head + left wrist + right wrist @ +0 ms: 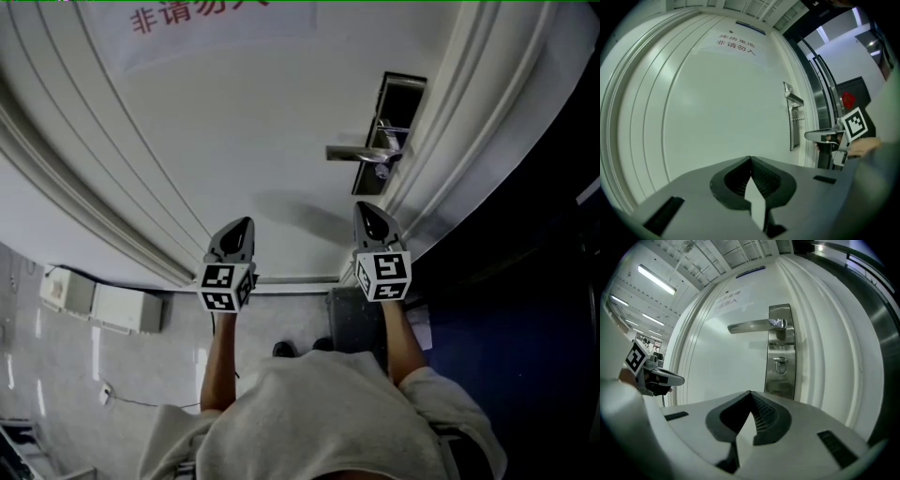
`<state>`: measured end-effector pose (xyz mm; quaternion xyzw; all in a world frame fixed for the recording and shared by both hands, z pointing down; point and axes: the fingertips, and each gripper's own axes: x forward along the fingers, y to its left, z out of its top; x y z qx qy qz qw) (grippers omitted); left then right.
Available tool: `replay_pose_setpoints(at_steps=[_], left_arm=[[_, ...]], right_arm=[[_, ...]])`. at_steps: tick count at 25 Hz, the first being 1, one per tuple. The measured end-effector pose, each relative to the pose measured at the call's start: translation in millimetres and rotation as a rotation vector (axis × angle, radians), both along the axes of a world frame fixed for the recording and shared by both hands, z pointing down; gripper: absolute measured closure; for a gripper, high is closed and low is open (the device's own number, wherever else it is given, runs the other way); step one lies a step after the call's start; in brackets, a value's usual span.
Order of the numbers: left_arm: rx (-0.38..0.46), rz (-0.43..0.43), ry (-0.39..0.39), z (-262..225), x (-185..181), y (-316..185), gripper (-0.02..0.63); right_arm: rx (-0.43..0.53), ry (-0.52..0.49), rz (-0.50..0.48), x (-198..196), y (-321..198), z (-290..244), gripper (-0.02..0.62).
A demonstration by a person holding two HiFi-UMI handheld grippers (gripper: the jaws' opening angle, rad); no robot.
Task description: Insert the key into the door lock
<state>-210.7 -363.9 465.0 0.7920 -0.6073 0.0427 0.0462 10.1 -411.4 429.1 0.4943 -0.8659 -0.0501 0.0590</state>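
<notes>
The door lock (781,366) sits in the lower half of a tall steel plate (780,380) on the right side of a white door (722,362), below a lever handle (752,326) that points left. A small metal piece, apparently the key (780,360), sticks out of the lock. Whether it is fully seated cannot be told.

The right gripper (750,392) is level and faces the plate, well short of it, roughly in line with the lock. Its fingers are pressed together at the tips with nothing between them. The left gripper (750,157) is held beside it, farther left and facing the bare door panel, apart from the door. Its fingers also meet at the tips and are empty. In the head view each gripper shows its cube with square markers (383,274) at the rear, and a bare forearm (401,342) runs back from each to a light-coloured top (319,422).

A paper notice (736,43) with red characters is stuck high on the door. Moulded trim (450,122) frames the door on the lock side, and beyond it the surroundings are dark.
</notes>
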Motion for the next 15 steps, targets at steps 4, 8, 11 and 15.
replay_pose_setpoints(at_steps=[4,8,11,15], left_arm=[[0.002,-0.002,-0.001,-0.9,-4.0,-1.8,0.589],[0.004,0.006,-0.001,-1.5,-1.3,-6.2,0.589],[0.003,0.013,0.001,-0.3,3.2,-8.3,0.589],[0.004,0.019,0.003,-0.1,5.5,-11.8,0.589]], right_arm=[[-0.008,0.006,-0.005,-6.1,1.1,5.1,0.574],[-0.008,0.009,-0.009,-11.4,2.2,6.5,0.574],[-0.002,0.018,-0.013,-14.0,3.2,6.4,0.574],[-0.001,0.030,-0.014,-13.7,1.9,7.8,0.574]])
